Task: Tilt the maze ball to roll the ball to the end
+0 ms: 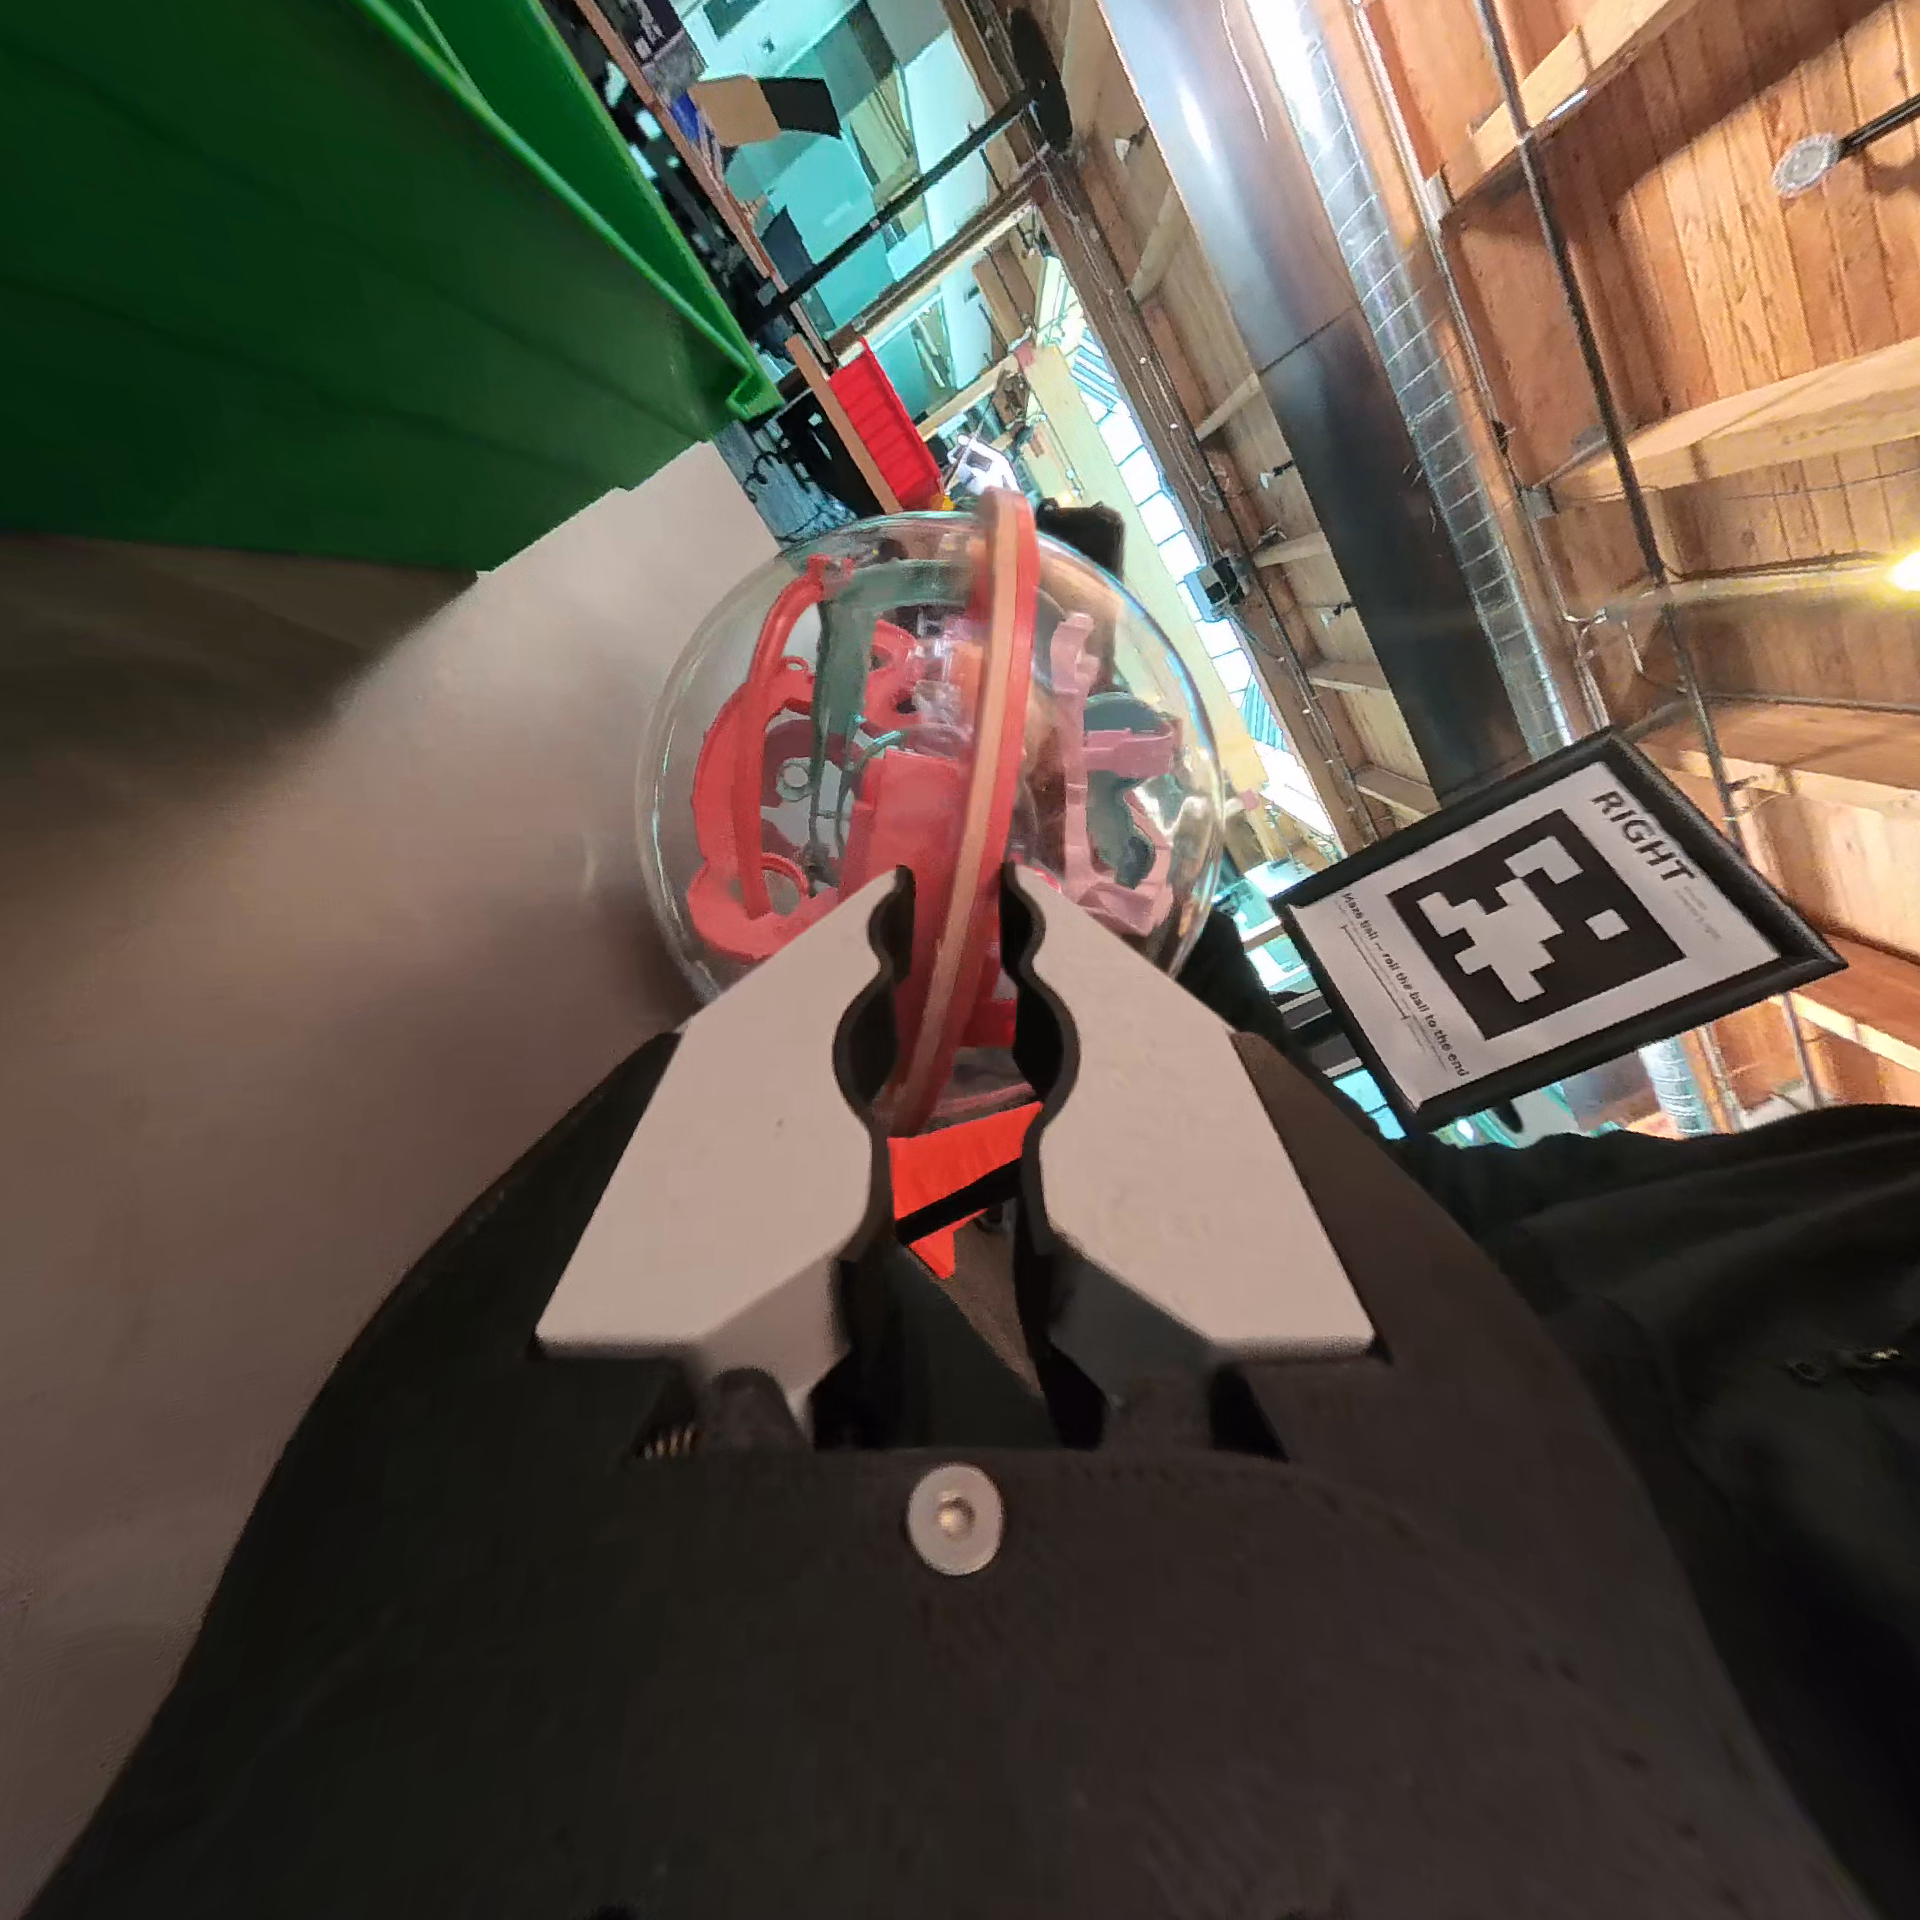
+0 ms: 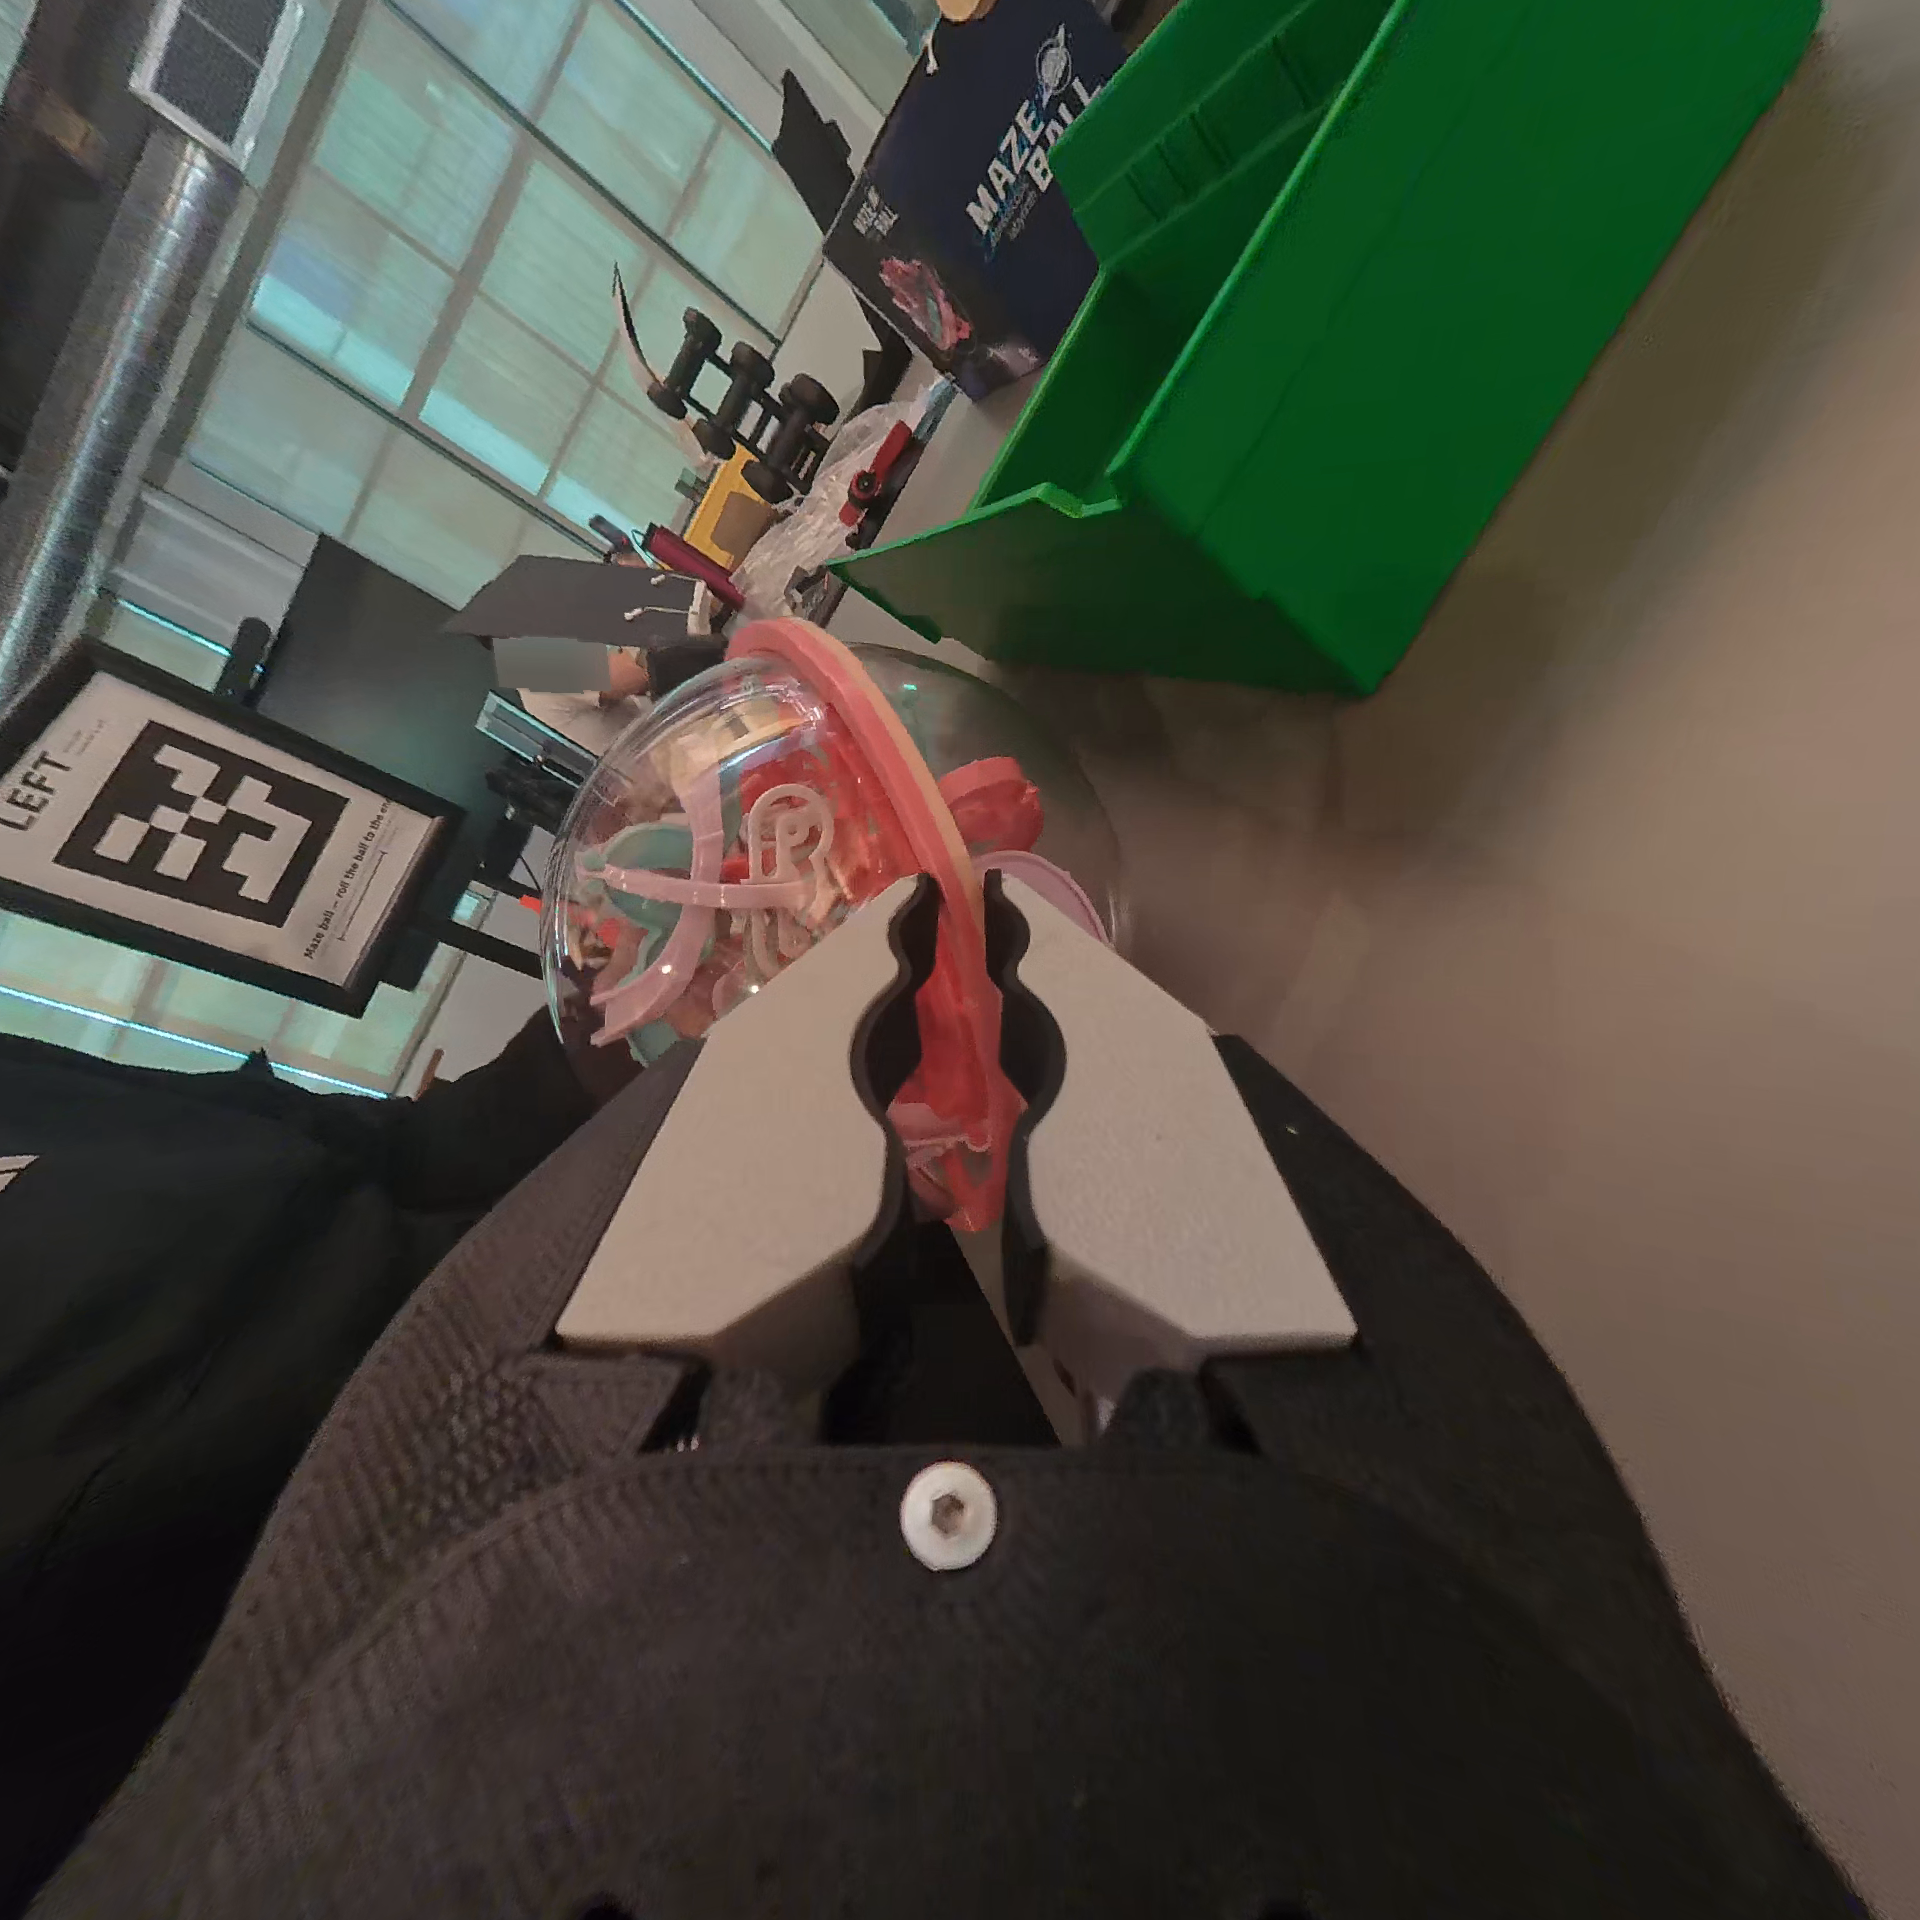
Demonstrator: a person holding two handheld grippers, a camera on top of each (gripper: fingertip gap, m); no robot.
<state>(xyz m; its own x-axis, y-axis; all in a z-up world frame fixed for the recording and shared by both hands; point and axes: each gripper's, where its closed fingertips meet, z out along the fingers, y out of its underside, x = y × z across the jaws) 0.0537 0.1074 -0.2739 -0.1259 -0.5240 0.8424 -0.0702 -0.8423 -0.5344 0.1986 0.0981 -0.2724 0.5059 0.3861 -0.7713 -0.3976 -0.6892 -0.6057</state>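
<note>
The maze ball [image 1: 831, 748] is a clear sphere with red, pink and teal tracks inside and a red rim [image 1: 1003, 623] around its middle. It is held up above the grey table [image 1: 312, 935]. My left gripper [image 1: 956, 878] straddles the rim near the sphere's bottom; its pads stand apart and a gap shows beside the rim, so it is open. In the right wrist view the sphere [image 2: 707, 831] is seen from the other side. My right gripper [image 2: 963, 883] is shut on the rim [image 2: 831, 675]. I cannot make out the small ball inside.
Green bins [image 1: 312, 260] stand on the table close behind the sphere and also show in the right wrist view [image 2: 1403, 364]. A framed marker card [image 1: 1558, 925] stands to one side, another [image 2: 197, 831] to the other. A dark box [image 2: 977, 208] and clutter lie beyond.
</note>
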